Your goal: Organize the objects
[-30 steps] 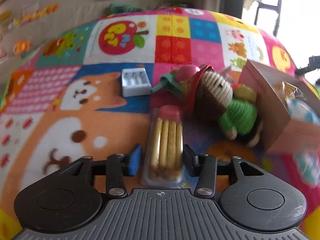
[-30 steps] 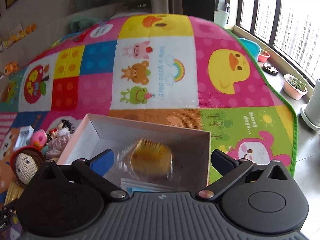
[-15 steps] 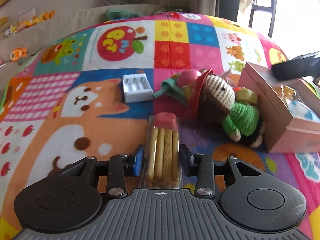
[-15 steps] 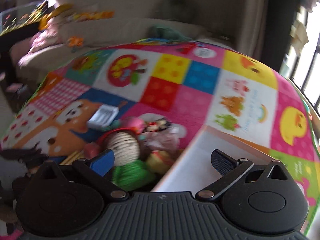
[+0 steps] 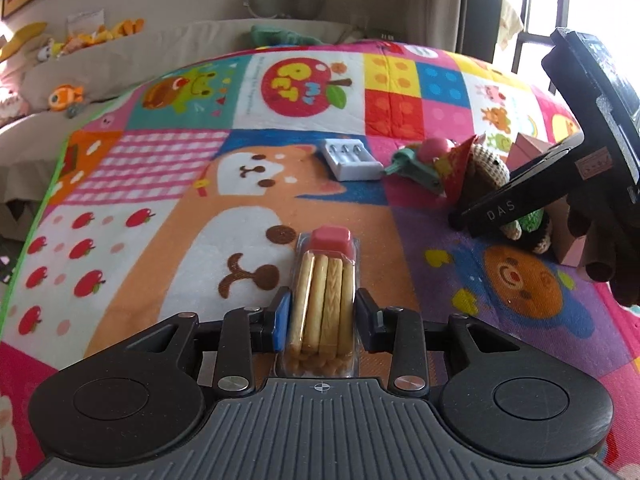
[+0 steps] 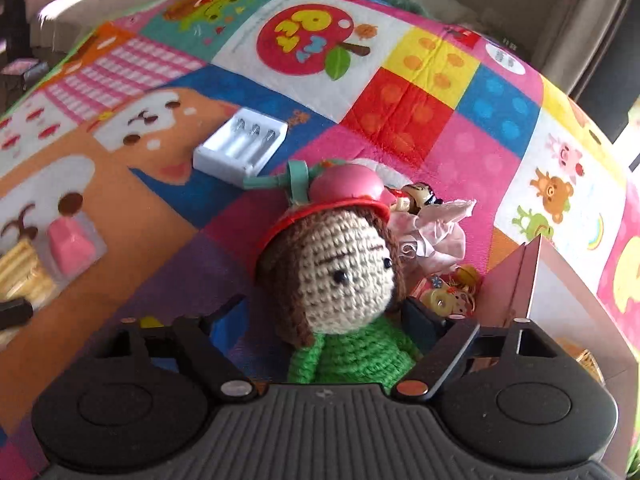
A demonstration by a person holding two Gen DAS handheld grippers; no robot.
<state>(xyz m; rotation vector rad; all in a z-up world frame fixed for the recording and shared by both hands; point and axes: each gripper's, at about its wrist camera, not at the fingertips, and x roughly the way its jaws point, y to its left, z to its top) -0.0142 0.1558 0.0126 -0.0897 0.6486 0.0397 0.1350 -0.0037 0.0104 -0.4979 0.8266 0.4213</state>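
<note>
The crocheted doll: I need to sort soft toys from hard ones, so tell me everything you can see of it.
The crocheted doll looks like soft yarn: cream face, black bead eyes, brown hair, green body, red brim at its head. It lies on the play mat beside the pink box, touching a pink-and-green toy and small trinkets. The right gripper is open, fingers on either side of its neck and body, not visibly squeezing. The left wrist view shows the gripper partly hiding it.

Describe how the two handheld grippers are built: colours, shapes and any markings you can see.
The left gripper has a ribbed grey body, two round black discs, black link arms with silver screws, one blue pad and one black. The right gripper looks alike. From the left camera, its black finger reads "DAS". No cables or sleeves show.
</note>
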